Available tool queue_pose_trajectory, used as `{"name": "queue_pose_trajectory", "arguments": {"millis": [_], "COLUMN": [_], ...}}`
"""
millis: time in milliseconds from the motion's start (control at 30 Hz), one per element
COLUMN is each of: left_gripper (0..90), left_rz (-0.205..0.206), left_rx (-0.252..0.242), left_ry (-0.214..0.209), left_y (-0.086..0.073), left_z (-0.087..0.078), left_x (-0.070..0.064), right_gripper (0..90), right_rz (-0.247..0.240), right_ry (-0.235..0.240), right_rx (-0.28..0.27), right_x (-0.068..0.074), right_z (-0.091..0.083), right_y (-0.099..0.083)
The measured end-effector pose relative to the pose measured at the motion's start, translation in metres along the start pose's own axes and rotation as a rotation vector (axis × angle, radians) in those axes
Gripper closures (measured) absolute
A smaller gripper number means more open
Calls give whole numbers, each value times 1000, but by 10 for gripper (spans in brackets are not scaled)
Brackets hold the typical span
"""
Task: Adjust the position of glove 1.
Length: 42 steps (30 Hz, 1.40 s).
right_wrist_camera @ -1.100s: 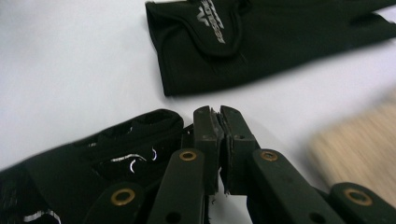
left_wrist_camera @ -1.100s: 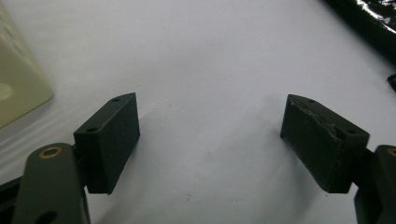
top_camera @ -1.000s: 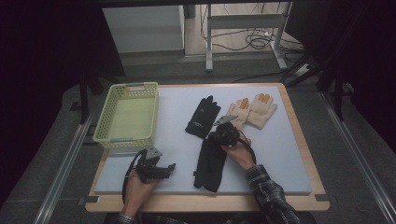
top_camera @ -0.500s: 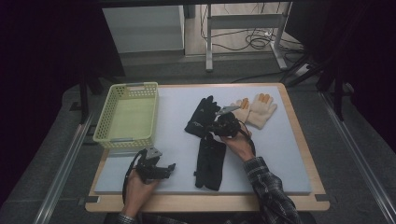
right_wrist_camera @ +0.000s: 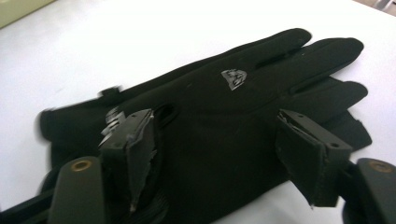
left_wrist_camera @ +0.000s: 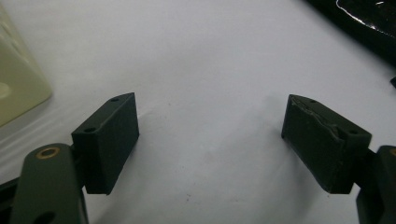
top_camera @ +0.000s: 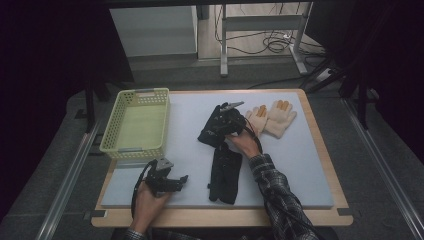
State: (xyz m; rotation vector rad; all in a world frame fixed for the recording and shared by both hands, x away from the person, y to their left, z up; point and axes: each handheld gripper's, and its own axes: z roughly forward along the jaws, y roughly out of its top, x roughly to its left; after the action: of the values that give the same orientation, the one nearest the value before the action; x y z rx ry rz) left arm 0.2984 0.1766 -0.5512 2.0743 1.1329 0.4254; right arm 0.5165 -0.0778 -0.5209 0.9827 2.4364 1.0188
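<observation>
Two black gloves lie on the white mat: one (top_camera: 209, 132) (right_wrist_camera: 224, 102) at the middle, the other (top_camera: 225, 172) nearer the front edge. My right gripper (top_camera: 221, 124) (right_wrist_camera: 215, 154) hovers over the middle glove, its jaws open on either side of the glove's back and holding nothing. A pair of tan gloves (top_camera: 272, 117) lies to the right of it. My left gripper (top_camera: 174, 181) (left_wrist_camera: 210, 140) rests low over bare mat at the front left, open and empty.
A pale yellow basket (top_camera: 135, 122) stands at the mat's left side; its corner (left_wrist_camera: 14, 88) shows in the left gripper view. A black glove's edge (left_wrist_camera: 359, 23) lies at that view's top right. The wooden table rim (top_camera: 320, 130) borders the mat.
My right gripper has moved from the near black glove away from me to over the middle black glove. The left gripper has stayed still.
</observation>
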Motion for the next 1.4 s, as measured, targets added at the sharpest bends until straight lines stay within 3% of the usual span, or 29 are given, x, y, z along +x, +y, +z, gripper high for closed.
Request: {"name": "queue_pose_trajectory", "arguments": {"millis": [167,400,500,633,933,1400], "left_gripper": [189,189,189,189,188,189], "left_rz": [1,3,2,1,3,5], "left_rx": [1,2,2,2,2,3], "left_ry": [1,2,2,1,2,3], "left_y": [0,0,0,0,0,0], "left_z": [0,0,0,0,0,0], "left_x": [0,0,0,0,0,0], "right_gripper": [232,440,697,783,803,802], "right_rz": [18,18,-26,-46,-18,-26], "right_ry": [0,-16,-14,-36,-12,34], "right_rx": [30,68,65,72,53,-45], "right_x": [-3,1,7,13,8,6], "right_z": [13,17,15,16,8,-45], "right_y": [4,8,10,13,16,27]}}
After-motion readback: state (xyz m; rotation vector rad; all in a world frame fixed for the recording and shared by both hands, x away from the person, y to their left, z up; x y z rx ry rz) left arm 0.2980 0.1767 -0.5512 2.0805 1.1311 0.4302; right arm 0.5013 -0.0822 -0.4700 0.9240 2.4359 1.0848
